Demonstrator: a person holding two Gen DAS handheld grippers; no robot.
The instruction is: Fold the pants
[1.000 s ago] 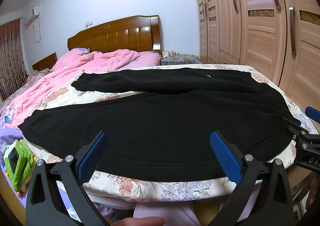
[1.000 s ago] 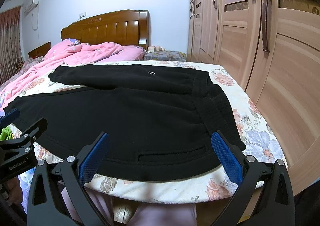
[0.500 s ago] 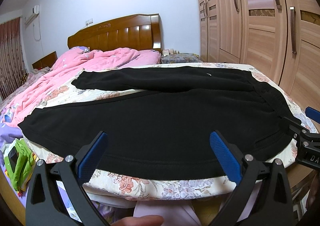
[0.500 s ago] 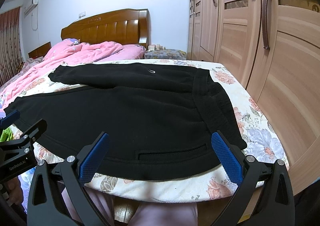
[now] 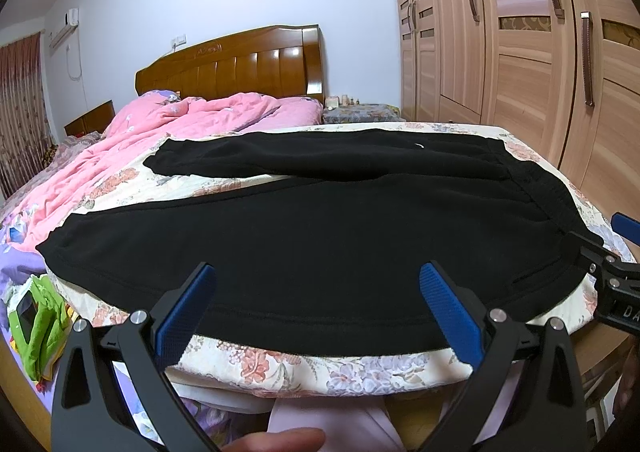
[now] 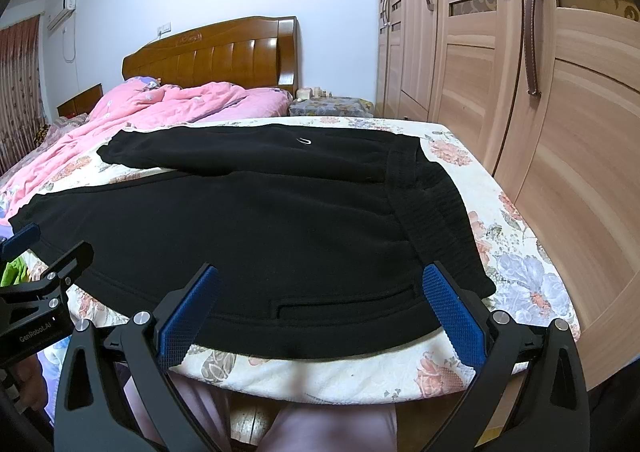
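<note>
The black pants (image 5: 320, 244) lie spread across the foot of the bed (image 5: 360, 370), waistband toward the wardrobe side, legs running off to the left, the far leg angled a little away from the near one. Laid out flat like this, with the near edge right along the mattress edge, they look ready for a first fold, probably one leg over the other.

Both grippers hang just short of that near edge. The left gripper (image 5: 318, 302) has its fingers spread wide with nothing between them, facing the thigh of the near leg. The right gripper (image 6: 320, 302) is likewise gaping and empty, lined up with the hip, where a slit pocket (image 6: 344, 302) shows, and the ribbed waistband (image 6: 436, 220).

Around them: a rumpled pink quilt (image 5: 168, 132) is heaped toward the wooden headboard (image 5: 236, 70), close to the far leg's cuff, so a fold sent that way could catch on it. A wardrobe (image 6: 540, 92) stands near the right side of the bed. Something green (image 5: 38, 312) lies low on the left.
</note>
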